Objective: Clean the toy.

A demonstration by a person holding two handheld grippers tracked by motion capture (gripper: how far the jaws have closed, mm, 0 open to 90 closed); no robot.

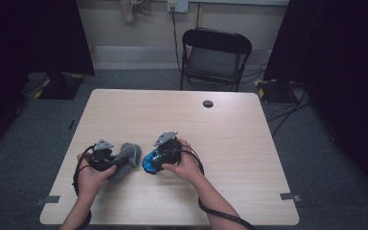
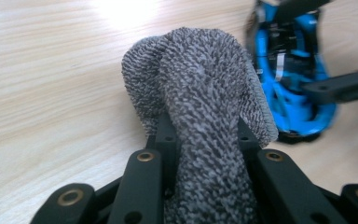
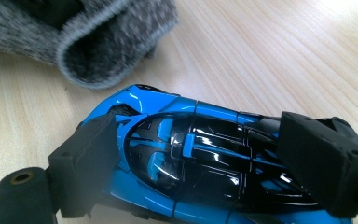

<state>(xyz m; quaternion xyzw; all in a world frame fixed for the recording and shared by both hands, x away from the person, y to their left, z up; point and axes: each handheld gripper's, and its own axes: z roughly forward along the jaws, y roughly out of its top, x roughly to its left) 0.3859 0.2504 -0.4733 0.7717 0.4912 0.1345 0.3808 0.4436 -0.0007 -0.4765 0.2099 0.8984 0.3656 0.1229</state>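
1. The left gripper (image 1: pixel 106 160) pinches a grey knitted woollen sock (image 2: pixel 205 107) between its fingers, the sock's open cuff (image 3: pixel 105 51) facing the car.
2. The right gripper (image 1: pixel 159 160) clamps a glossy blue-and-black toy car (image 3: pixel 191 163) across its length, low over the pale wooden desk (image 1: pixel 230 143).
3. The car's long axis points toward the cuff, just beside it.

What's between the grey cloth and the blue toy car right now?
Nothing but a narrow strip of bare table. The right gripper view shows the grey cloth and the blue toy car close but apart; the high view agrees.
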